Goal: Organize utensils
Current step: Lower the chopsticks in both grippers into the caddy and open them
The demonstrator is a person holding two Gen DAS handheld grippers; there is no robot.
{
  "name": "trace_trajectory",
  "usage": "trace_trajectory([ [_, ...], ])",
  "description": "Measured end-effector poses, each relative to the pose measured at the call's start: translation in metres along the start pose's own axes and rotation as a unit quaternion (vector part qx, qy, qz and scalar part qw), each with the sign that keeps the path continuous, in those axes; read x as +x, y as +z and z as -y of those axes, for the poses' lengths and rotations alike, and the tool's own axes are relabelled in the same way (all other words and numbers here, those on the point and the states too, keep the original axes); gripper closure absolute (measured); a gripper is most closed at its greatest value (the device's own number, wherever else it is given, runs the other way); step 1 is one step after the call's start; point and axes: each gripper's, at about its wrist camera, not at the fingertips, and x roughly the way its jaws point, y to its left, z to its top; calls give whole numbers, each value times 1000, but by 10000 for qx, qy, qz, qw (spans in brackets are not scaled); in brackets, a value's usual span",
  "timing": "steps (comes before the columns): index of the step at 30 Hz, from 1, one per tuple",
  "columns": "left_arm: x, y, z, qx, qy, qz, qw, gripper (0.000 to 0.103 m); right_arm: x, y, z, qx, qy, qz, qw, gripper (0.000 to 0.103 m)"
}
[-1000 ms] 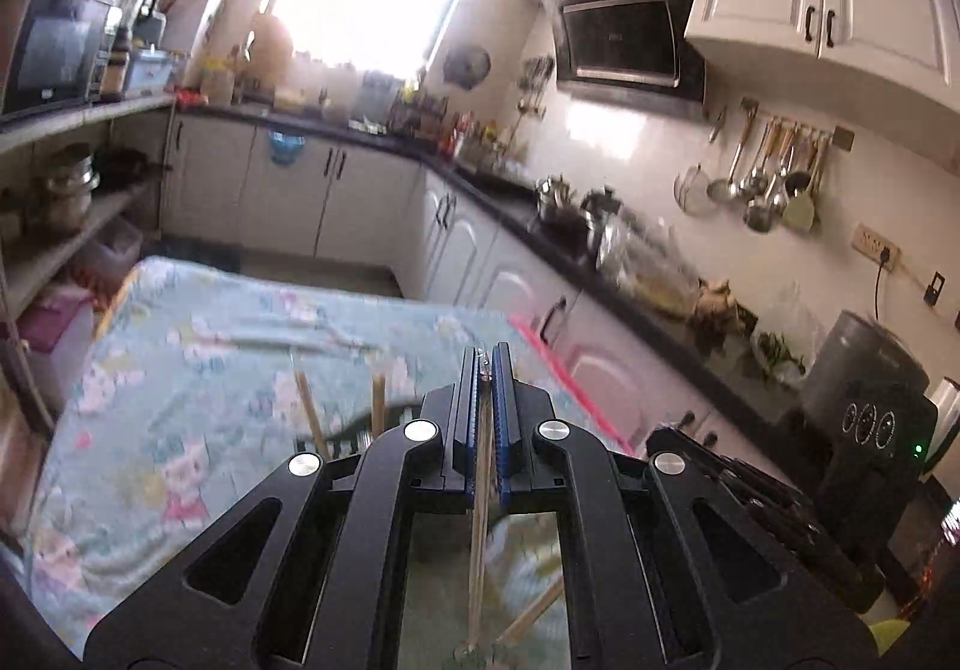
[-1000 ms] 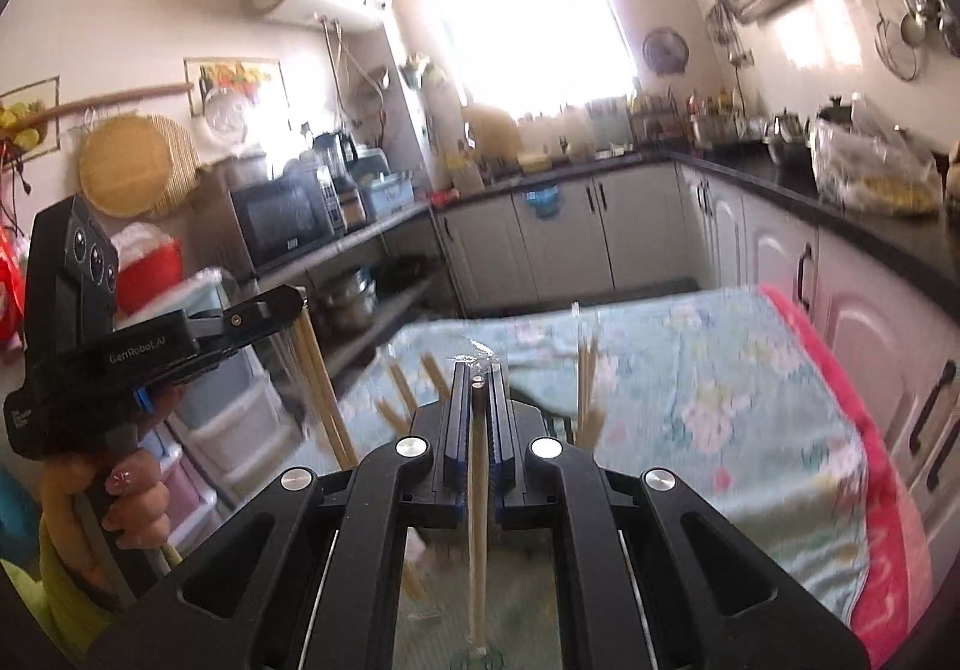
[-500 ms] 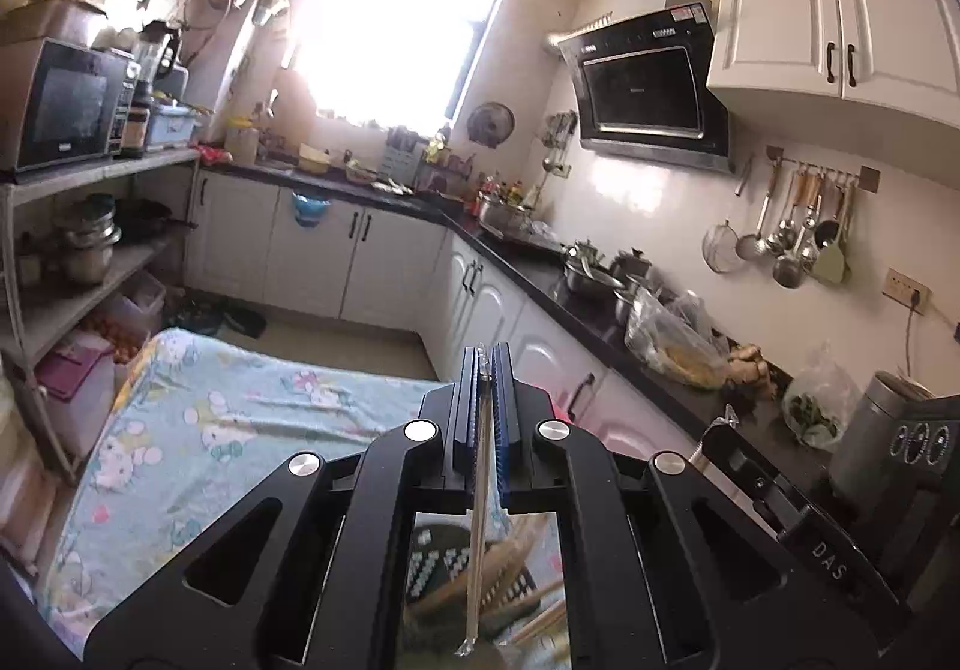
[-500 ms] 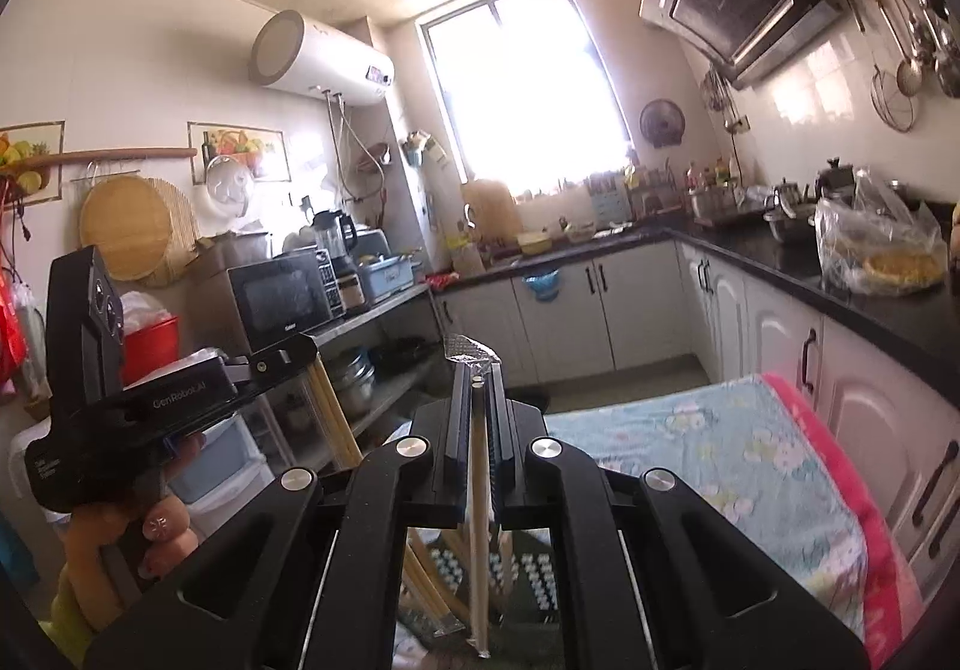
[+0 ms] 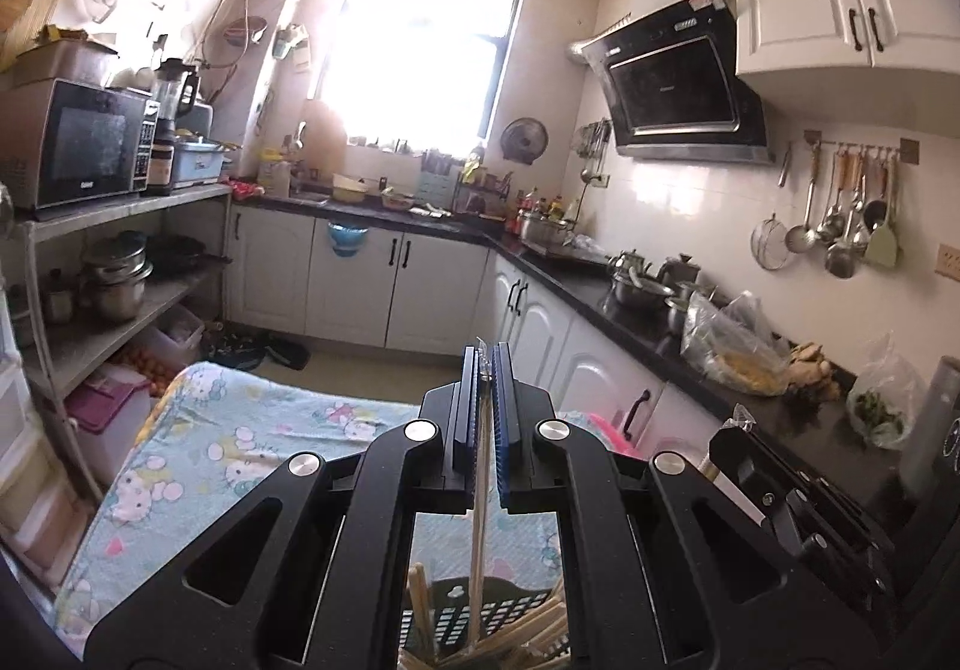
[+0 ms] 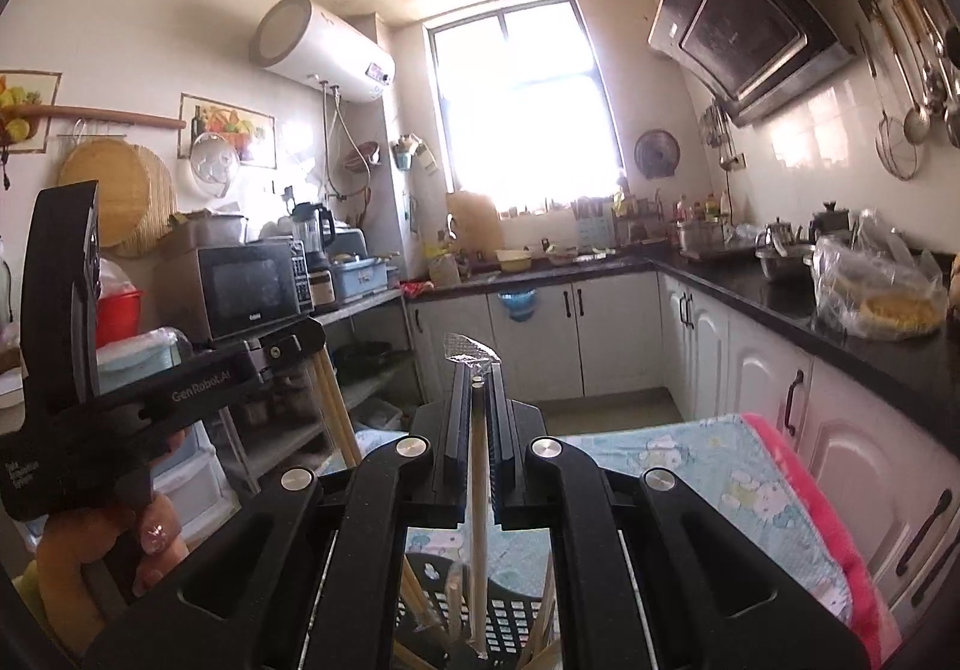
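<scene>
Both black tongs, left [image 5: 486,370] and right [image 6: 478,388], are clenched on a thin pale wooden chopstick [image 5: 478,520] each, held upright at lower centre over a black perforated plastic basket [image 6: 498,619] of chopsticks on the desk's blue cartoon-print cloth [image 5: 204,448].

A table covered with a pale blue cartoon-print cloth [image 5: 240,448] was the carrying surface; the same cloth [image 6: 708,466] showed a pink border along its right edge in the right wrist view. A black perforated basket [image 5: 510,619] stood directly on the cloth at the near end, seen also in the right wrist view [image 6: 510,616]. Wooden chopsticks [image 5: 420,604] stood leaning inside the basket at mixed angles. The cloth's far part lay bare. The table's own surface was hidden by the cloth.
</scene>
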Motion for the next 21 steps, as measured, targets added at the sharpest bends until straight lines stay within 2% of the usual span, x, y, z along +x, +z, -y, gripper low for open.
trace_trajectory([
  [21, 29, -61, -3, 329, 12, -863, 9957, 101, 21, -57, 8, 168, 10, -724, 9972, 97],
])
